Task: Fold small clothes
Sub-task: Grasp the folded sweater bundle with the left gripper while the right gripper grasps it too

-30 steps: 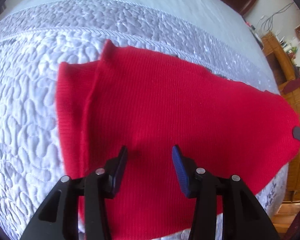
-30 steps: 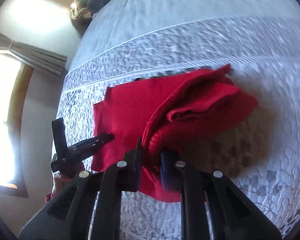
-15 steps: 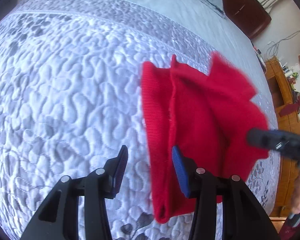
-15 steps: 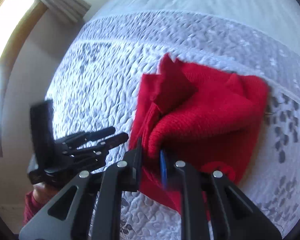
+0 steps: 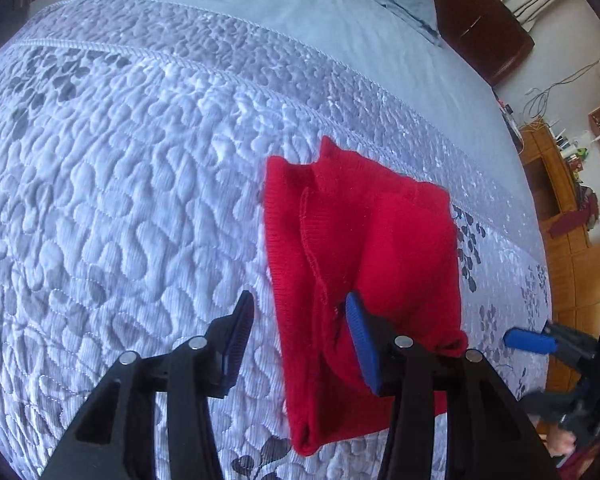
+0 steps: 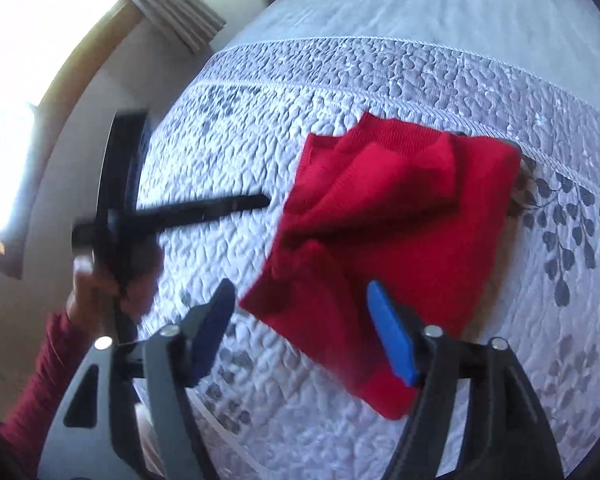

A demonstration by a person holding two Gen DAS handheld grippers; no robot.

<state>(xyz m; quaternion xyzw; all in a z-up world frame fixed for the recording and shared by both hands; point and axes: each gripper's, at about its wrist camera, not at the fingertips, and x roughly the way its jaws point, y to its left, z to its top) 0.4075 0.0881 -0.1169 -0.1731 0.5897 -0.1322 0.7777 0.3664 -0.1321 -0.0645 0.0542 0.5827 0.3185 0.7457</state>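
Note:
A red knitted garment [image 5: 372, 248] lies folded in a loose, rumpled stack on the quilted bedspread [image 5: 120, 200]. My left gripper [image 5: 300, 340] hovers open over its left edge; the right pad [image 5: 360, 344] is above the cloth and the other above bare quilt, neither pressing. In the right wrist view the garment [image 6: 400, 208] sits ahead of my right gripper [image 6: 304, 332], whose jaws are opening with the near corner of the cloth below them, unpinched. The left gripper [image 6: 220, 208] shows there as a blurred black tool.
A hand in a dark red sleeve [image 6: 60, 360] holds the left tool. The bed's near edge runs just below the garment. A wooden headboard [image 5: 480, 20] and shelves [image 5: 560, 184] stand at the right, and a bright window with a curtain [image 6: 172, 12] at the left.
My right gripper carried a fold of the red garment across, then opened and let it drop onto the rest. My left gripper slid left, off the spread cloth to its edge.

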